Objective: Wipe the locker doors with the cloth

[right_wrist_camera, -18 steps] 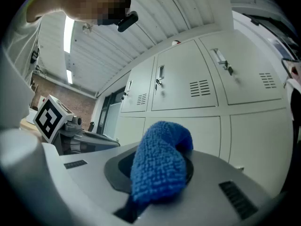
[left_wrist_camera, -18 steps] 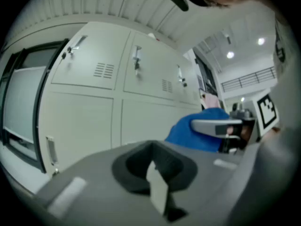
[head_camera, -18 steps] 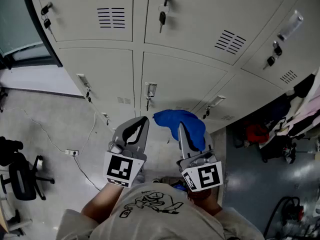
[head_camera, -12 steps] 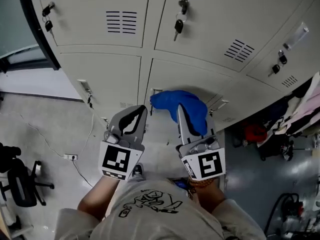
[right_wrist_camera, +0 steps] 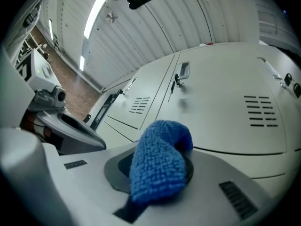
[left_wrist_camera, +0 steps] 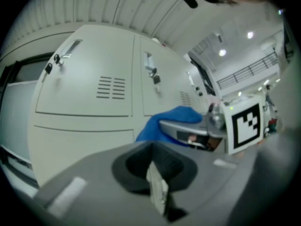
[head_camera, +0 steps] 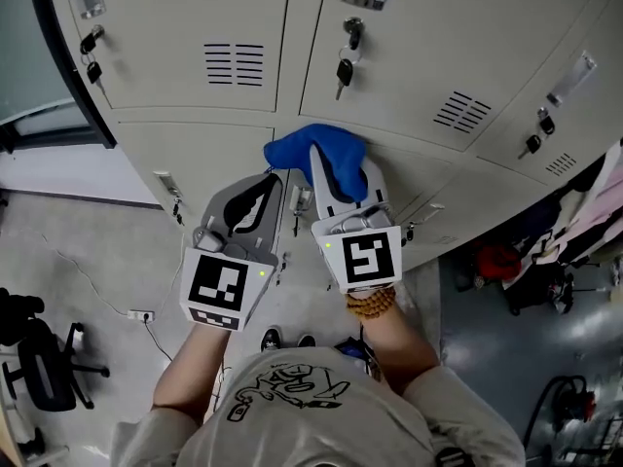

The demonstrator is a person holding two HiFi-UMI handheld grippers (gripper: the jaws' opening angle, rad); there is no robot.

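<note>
Here, a steep downward look at a bank of pale grey locker doors, stacked in rows, with vent slots and keys hanging from the locks.

Leftmost of the 2 tools, the left tongs. Jaws pressed fully together and gripping nothing, shown in the left gripper view as a bare seam with no fabric in it. Held just off the doors beside its partner, tip aimed toward the lockers.

Immediately to the right, the right tongs, clamped tight on a blue cloth. In the right gripper view, a fuzzy terry wad bulging out of the closed jaws.

Cloth bunched ahead of the right tips, loose end spilling and pointing leftward past them. Long axis roughly across the doors, left to right in the head view. Apparently at the horizontal seam between an upper and a lower door, though actual contact not certain.

Door surface straight ahead of the cloth, along the line of the right tongs. Right tongs therefore nearer the work, left tongs idle. Probably next: pressing the wad flat on the door and sweeping sideways along that long axis.

Further right, more doors, then grey floor.
</note>
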